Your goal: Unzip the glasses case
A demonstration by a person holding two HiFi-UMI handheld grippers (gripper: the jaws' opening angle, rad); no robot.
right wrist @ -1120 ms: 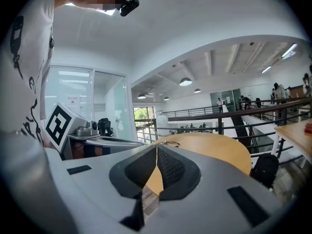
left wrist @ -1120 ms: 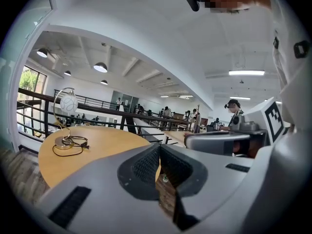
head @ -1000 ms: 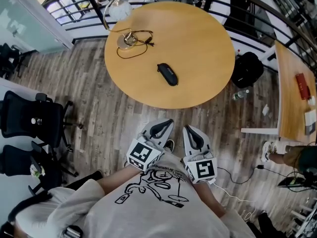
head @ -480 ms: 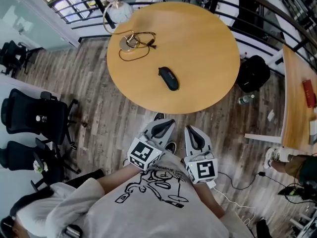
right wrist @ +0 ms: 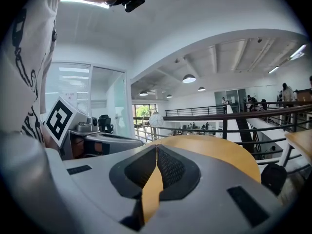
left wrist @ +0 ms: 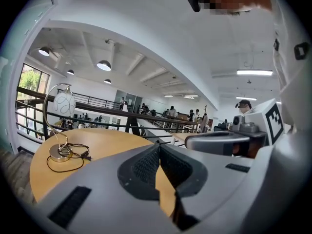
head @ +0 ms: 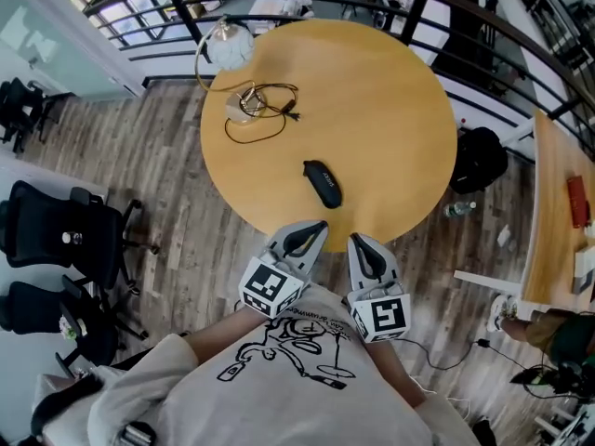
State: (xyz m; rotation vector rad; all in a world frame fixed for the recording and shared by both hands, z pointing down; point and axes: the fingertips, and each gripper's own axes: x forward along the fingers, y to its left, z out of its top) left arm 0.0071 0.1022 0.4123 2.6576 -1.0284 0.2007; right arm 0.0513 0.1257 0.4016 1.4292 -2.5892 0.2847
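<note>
Plainly, both tongs are clenched on nothing: the left gripper [left wrist: 158,149] and the right gripper [right wrist: 156,149] each have their jaws pressed together at the tips, with only tabletop beyond. They sit side by side at the near edge of the round wooden table [head: 400,91]. The black glasses case [head: 323,183] lies flat near that same edge, just ahead of the grippers and apart from them. It looks zipped, though it is too small to be sure. A desk lamp [head: 226,43] with a tangled cable [head: 270,96] stands by the far left edge.
</note>
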